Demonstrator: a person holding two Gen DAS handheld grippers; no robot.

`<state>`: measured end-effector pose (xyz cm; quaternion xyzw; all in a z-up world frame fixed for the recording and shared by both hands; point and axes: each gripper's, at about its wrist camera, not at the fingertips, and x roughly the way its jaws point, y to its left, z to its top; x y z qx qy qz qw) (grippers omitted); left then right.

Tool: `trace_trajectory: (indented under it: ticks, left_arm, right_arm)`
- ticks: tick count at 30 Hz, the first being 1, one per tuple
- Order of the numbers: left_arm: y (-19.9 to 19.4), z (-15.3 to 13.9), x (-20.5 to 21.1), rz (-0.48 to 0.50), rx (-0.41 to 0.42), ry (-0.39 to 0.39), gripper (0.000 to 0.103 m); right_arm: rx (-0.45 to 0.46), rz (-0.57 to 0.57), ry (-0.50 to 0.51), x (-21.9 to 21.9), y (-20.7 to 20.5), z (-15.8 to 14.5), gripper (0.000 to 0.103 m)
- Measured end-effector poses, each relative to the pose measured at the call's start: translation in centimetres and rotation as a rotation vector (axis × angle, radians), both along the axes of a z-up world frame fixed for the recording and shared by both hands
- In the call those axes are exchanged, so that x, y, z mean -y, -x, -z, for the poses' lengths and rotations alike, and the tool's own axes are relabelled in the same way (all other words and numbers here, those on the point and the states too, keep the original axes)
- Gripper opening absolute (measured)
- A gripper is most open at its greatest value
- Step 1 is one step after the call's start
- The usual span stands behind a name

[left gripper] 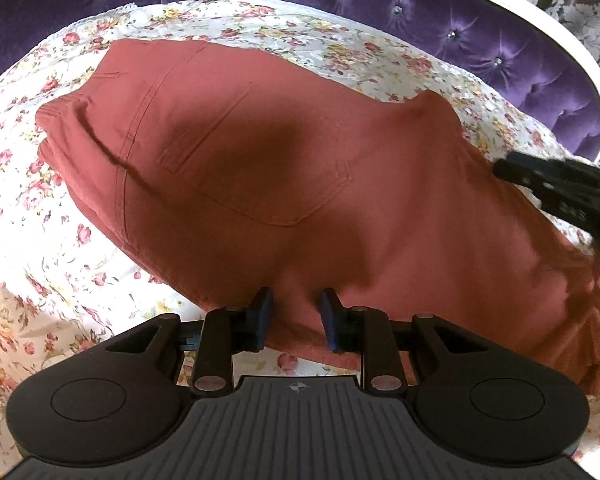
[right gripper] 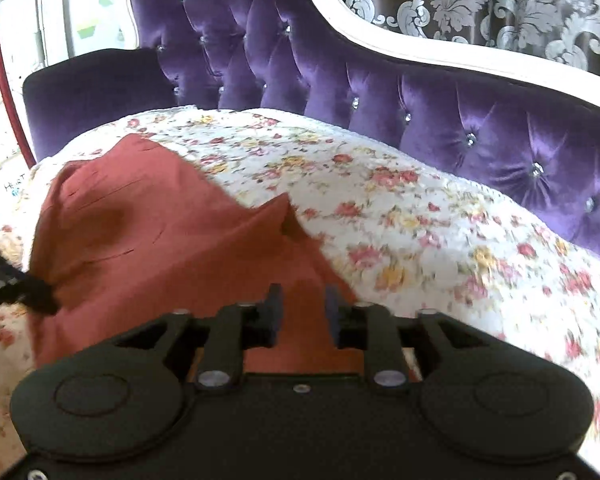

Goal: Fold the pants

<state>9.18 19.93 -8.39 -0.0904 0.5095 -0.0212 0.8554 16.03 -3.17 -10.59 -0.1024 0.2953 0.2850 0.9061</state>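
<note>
Rust-red pants (left gripper: 284, 184) lie folded on a floral bedspread (left gripper: 40, 216), waistband at the far left, a back pocket facing up. My left gripper (left gripper: 294, 320) is open, its blue pads either side of the pants' near edge. My right gripper (right gripper: 302, 312) is open over the red cloth (right gripper: 160, 248); it also shows in the left wrist view (left gripper: 560, 188) at the right, over the pants' far edge. The left gripper's tip (right gripper: 32, 292) shows in the right wrist view at the pants' left edge.
A purple tufted headboard (right gripper: 420, 92) with a white frame (right gripper: 400, 52) runs along the far side of the bed. Patterned wallpaper (right gripper: 500, 0) is behind it. A red pole (right gripper: 4, 72) stands at the far left. Floral bedspread (right gripper: 440, 240) stretches to the right of the pants.
</note>
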Motion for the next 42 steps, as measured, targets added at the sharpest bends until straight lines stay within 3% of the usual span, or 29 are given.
trace_trajectory:
  ticks: [5, 9, 11, 13, 15, 17, 20, 23, 24, 30, 36, 41, 42]
  left_arm:
    - [0.2, 0.0, 0.2, 0.009, 0.01, -0.011, 0.026]
    - [0.4, 0.0, 0.1, 0.011, 0.016, -0.014, 0.026]
    - [0.4, 0.0, 0.4, 0.016, 0.019, -0.025, 0.026]
    - [0.4, -0.1, 0.7, 0.018, 0.022, -0.038, 0.026]
    - [0.3, -0.3, 0.8, 0.018, 0.032, -0.048, 0.026]
    - [0.1, -0.2, 1.0, 0.012, 0.036, -0.07, 0.026]
    - [0.1, -0.2, 1.7, 0.015, 0.037, -0.127, 0.026]
    - [0.4, -1.4, 2.4, -0.003, 0.061, -0.161, 0.026]
    - [0.6, -2.0, 2.7, -0.005, 0.078, -0.164, 0.026]
    - [0.7, -3.6, 6.8, 0.081, 0.133, -0.11, 0.026]
    - [0.8, -2.0, 13.1, 0.201, 0.115, -0.082, 0.026]
    - [0.6, -0.2, 15.9, 0.246, 0.088, -0.101, 0.026]
    - [0.4, 0.2, 16.0, 0.249, 0.079, -0.102, 0.026]
  right_arm:
    - [-0.037, -0.028, 0.014, -0.2, -1.8, 0.7, 0.046]
    - [-0.075, -0.058, 0.01, -0.2, -1.8, 1.1, 0.038]
    - [-0.09, -0.071, 0.031, -0.5, -1.8, 1.5, 0.009]
    - [-0.056, -0.051, 0.051, -0.6, -1.5, 1.5, 0.005]
    - [-0.001, 0.046, 0.064, -0.4, -1.6, 1.1, 0.004]
    - [-0.014, 0.112, 0.038, 0.0, -2.5, 1.4, 0.003]
    - [-0.037, 0.13, 0.042, -0.4, -2.8, 2.3, 0.003]
    - [-0.018, 0.166, 0.004, 0.2, -1.6, 1.2, 0.011]
    - [-0.009, 0.186, -0.026, 0.9, -0.8, 0.5, 0.018]
    - [-0.035, 0.326, -0.175, 7.2, 5.7, -2.3, 0.019]
    - [-0.098, 0.572, -0.2, 15.3, 13.4, -1.5, 0.019]
    - [-0.13, 0.776, -0.161, 21.9, 17.9, -0.5, 0.02]
    - [-0.135, 0.809, -0.159, 23.0, 18.7, -0.3, 0.026]
